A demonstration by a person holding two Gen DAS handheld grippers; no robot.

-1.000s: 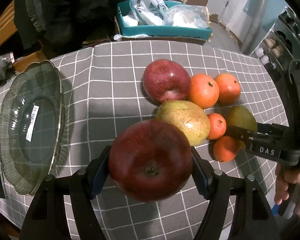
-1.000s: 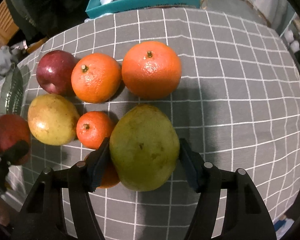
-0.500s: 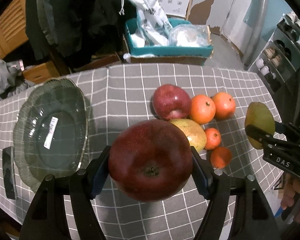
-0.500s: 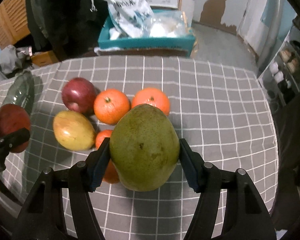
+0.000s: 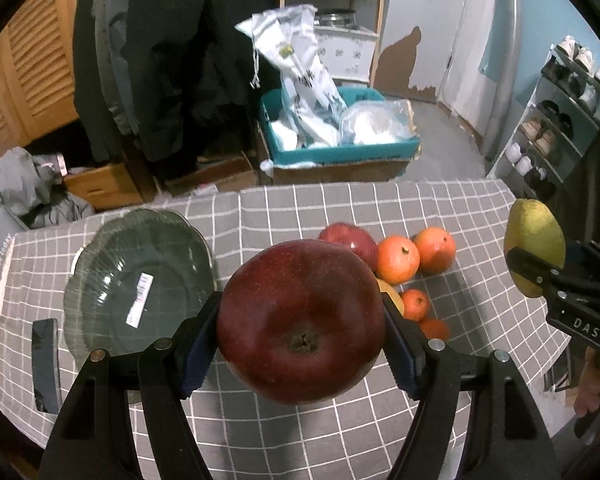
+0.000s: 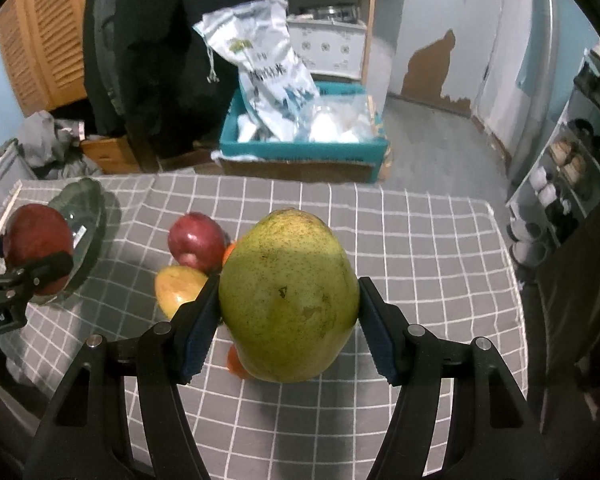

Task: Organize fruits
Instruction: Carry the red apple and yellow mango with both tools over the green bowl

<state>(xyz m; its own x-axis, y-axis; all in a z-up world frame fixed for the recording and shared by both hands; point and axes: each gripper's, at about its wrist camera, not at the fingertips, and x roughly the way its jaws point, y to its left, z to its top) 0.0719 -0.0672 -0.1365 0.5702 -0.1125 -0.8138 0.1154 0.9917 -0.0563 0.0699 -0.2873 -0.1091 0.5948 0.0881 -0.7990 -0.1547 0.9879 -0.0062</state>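
We hold a large dark red apple (image 5: 300, 322) in our left gripper (image 5: 300, 344); its blue-padded fingers (image 5: 198, 346) press on either side of the fruit, whose calyx end faces the camera. The apple is lifted clear of the grey tablecloth with a white grid (image 5: 284, 432). Beyond and to the left of these fingers lies a scalloped dark glass plate (image 5: 112, 276) with a white barcode sticker, and a flat black phone-like slab (image 5: 45, 364) rests just outside the left finger, partly under the plate's rim.

Past the fingertips, half hidden by the held apple, the remaining fruit sits in a cluster on the cloth: a second red apple (image 5: 342, 236), two larger oranges (image 5: 398, 260) side by side and touching, a small mandarin (image 5: 416, 304), another orange fruit (image 5: 434, 328) just beside the right finger, and a sliver of a yellow-red pear (image 5: 390, 294).

Our right gripper (image 6: 288, 330) clamps a speckled green pear (image 6: 288, 296) between its fingers (image 6: 198, 326), also raised above the cloth. In that view the second red apple (image 6: 198, 242) and the yellow-red pear (image 6: 178, 288) show just left of the left finger, with slivers of orange fruit behind the held pear. Far to the left, the left gripper (image 6: 32, 268) carries its apple in front of the glass plate (image 6: 88, 220).

Beyond the table's far edge stands a teal cardboard box (image 5: 340, 152) with white plastic bags in it.
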